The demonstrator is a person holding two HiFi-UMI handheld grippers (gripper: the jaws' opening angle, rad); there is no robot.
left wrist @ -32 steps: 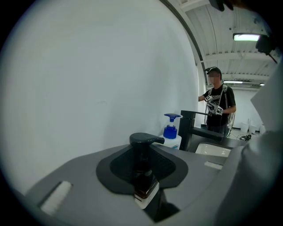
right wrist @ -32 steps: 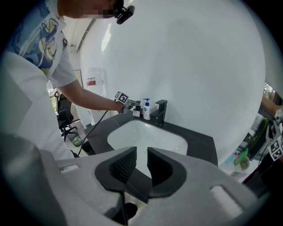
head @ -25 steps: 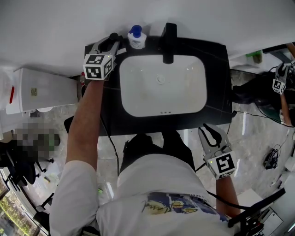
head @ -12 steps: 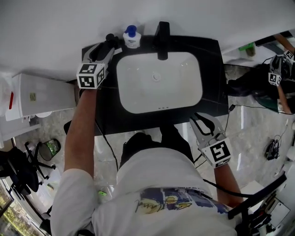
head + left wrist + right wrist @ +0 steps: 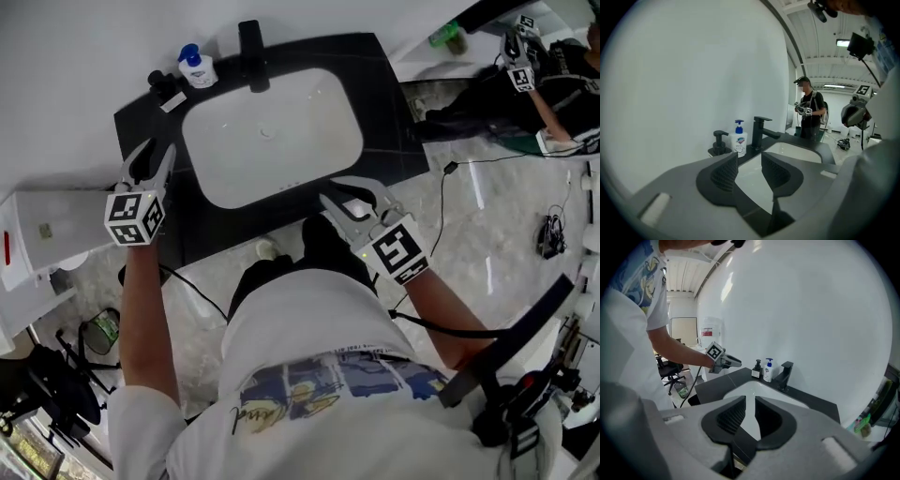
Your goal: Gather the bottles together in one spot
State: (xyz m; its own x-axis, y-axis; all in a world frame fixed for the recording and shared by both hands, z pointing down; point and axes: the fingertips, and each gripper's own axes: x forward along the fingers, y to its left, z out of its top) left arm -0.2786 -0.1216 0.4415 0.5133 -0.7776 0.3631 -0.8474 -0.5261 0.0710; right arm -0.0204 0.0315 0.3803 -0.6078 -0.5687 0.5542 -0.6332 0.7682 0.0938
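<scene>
In the head view, a black worktop (image 5: 394, 112) holds a white sink (image 5: 281, 150) with a black tap (image 5: 251, 42) at its far edge. The white bottle (image 5: 195, 67), topped with a blue pump, stands just left of the tap. The black pump bottle (image 5: 164, 84) is close beside it at the worktop's far left corner. The left tool (image 5: 152, 157) hovers over the worktop's left edge, well short of both bottles. The right tool (image 5: 349, 195) sits at the near edge of the worktop, by the sink's front right. Each tool carries a cube of black-and-white square markers. Cursive print on the person's shirt is too small to read.

In the left gripper view, the left tool's jaws stand moderately apart, having just closed in a little, with nothing between them. Beyond them the black pump bottle (image 5: 719, 142), the white bottle (image 5: 738, 140) and the tap (image 5: 761, 133) line up along the wall. The white bottle's label shows a blue-and-red logo whose wording is unreadable. Another person (image 5: 808, 115) stands far back.

In the right gripper view, the right tool's jaws leave only a narrow gap, which is empty. Across the sink the left tool (image 5: 725, 362) is in the air, with both bottles (image 5: 768, 371) (image 5: 757, 370) side by side next to the tap (image 5: 784, 373). A red-and-white wall sign (image 5: 707, 331) is illegible.
</scene>
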